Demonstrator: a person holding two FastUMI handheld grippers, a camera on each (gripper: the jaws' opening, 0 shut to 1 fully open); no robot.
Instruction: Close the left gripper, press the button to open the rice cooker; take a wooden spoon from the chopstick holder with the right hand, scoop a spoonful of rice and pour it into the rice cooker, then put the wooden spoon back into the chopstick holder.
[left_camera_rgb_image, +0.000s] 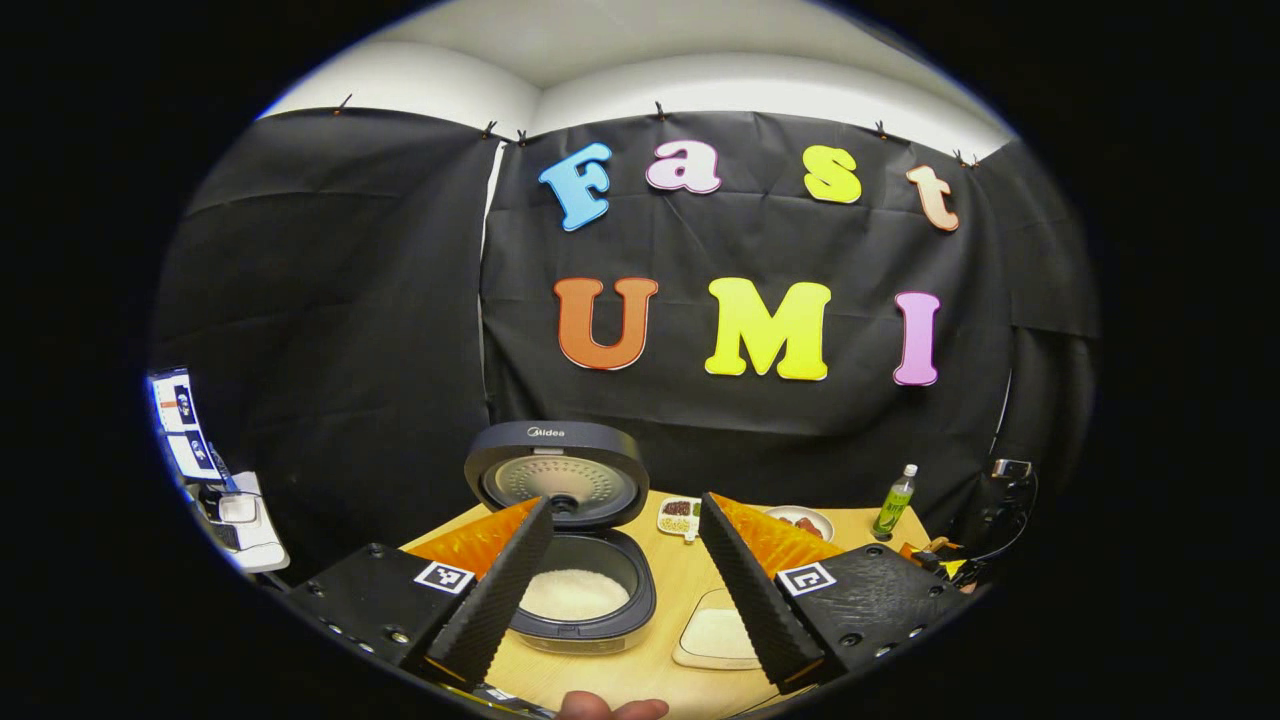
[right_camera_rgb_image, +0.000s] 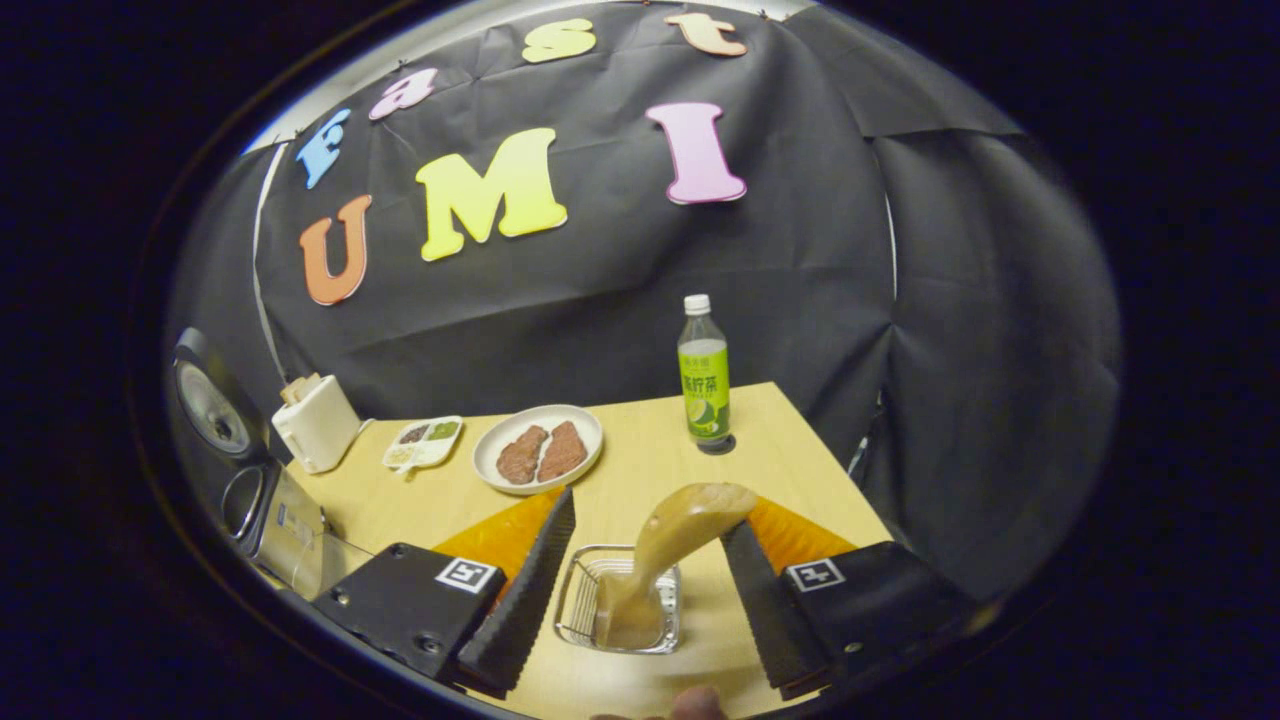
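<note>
Table (right_camera_rgb_image: 650, 460) being lit against black wall, cooker (left_camera_rgb_image: 575, 560) sitting open with rice inside, spoon (right_camera_rgb_image: 660, 560) resting in holder (right_camera_rgb_image: 620, 600), both grippers (left_camera_rgb_image: 625, 600) (right_camera_rgb_image: 650, 610) being held spread, gripping nothing.

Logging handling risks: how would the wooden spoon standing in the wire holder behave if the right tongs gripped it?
The wooden spoon looks rigid, so it likely won't flex. It leans in the holder, so it may swing. Its smooth, rounded bowl could slip between the fingers.
</note>
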